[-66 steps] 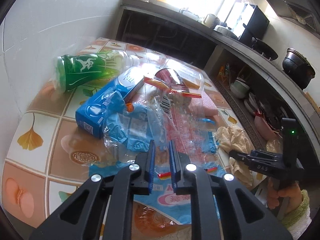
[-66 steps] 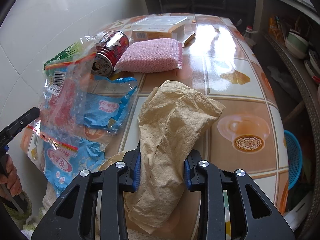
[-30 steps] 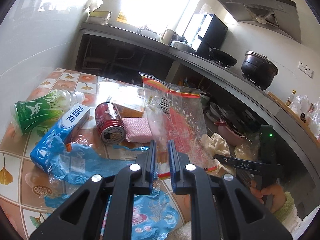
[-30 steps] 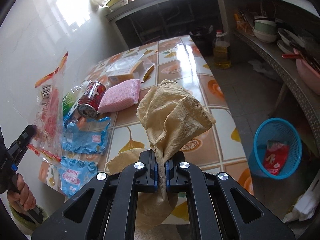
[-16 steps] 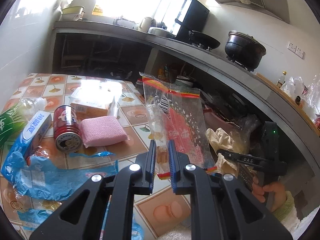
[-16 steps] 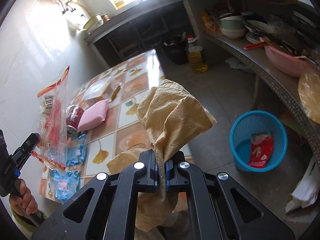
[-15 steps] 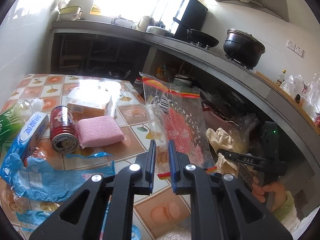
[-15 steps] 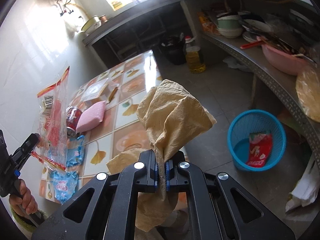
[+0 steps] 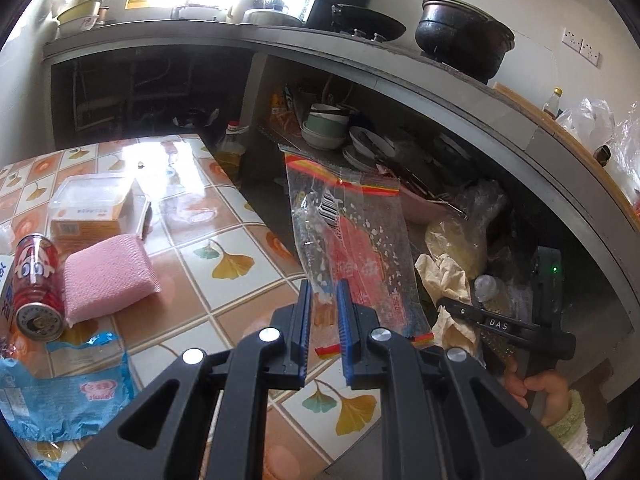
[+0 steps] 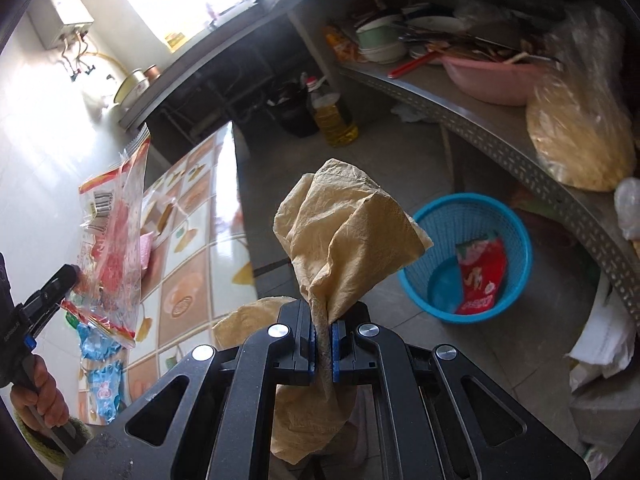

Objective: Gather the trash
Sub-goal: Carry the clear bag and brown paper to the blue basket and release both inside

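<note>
My left gripper [image 9: 322, 300] is shut on a clear plastic bag with red print [image 9: 352, 240] and holds it upright in the air past the table's right edge. My right gripper [image 10: 323, 332] is shut on a crumpled brown paper towel [image 10: 344, 248], held above the floor. A blue basket [image 10: 468, 256] stands on the floor to the right of the towel, with a red wrapper [image 10: 480, 276] inside. The plastic bag also shows at the left of the right wrist view [image 10: 116, 236].
On the tiled table [image 9: 224, 288] lie a red can [image 9: 34, 284], a pink sponge [image 9: 108, 276], a boxed plastic container [image 9: 92, 208] and blue wrappers [image 9: 60, 396]. A shelf with dishes and a pink basin [image 10: 492, 76] runs on the right. An oil bottle [image 10: 334, 116] stands on the floor.
Both grippers have swung right, away from the table, each carrying its load. The blue basket has drawn closer and larger in the right wrist view.
</note>
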`<action>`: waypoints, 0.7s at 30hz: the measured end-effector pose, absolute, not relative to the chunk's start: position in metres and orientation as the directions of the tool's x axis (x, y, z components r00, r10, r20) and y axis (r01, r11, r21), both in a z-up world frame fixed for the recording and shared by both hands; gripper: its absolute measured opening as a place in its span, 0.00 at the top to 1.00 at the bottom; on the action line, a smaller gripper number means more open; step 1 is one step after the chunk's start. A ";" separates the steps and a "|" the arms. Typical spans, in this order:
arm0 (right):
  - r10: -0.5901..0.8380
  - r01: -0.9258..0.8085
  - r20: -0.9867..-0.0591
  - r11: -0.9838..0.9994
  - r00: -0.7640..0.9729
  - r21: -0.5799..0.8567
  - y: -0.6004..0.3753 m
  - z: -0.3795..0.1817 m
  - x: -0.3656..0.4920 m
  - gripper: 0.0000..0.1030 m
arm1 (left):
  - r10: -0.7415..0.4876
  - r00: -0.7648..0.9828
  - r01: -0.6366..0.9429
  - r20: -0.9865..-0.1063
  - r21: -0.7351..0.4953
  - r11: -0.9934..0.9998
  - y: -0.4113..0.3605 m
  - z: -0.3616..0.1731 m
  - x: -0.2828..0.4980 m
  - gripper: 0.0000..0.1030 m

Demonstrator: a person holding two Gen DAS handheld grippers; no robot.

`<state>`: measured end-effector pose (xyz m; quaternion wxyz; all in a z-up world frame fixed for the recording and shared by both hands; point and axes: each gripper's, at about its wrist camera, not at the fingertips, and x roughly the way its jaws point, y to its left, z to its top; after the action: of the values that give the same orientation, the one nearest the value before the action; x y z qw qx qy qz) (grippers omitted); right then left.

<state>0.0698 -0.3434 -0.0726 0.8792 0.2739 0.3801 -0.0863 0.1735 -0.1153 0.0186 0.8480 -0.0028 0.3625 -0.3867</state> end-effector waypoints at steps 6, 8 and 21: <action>0.022 0.425 -0.727 0.798 0.687 0.426 -0.370 -0.086 0.054 0.96 | -0.657 0.383 0.702 -0.650 -0.257 0.664 -0.164 0.019 0.186 0.89; 0.005 0.451 -0.732 0.785 0.682 0.425 -0.379 -0.090 0.048 0.96 | -0.656 0.353 0.715 -0.668 -0.260 0.649 -0.181 0.017 0.191 0.89; -0.082 0.607 -0.785 0.684 0.615 0.405 -0.428 -0.126 0.014 0.96 | -0.568 0.142 0.799 -0.811 -0.245 0.549 -0.320 -0.024 0.222 0.88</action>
<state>0.0140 -0.4277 -0.1264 0.8318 0.3396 0.3871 -0.2071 0.2225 -0.3204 -0.0244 0.7454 0.1236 0.4680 -0.4583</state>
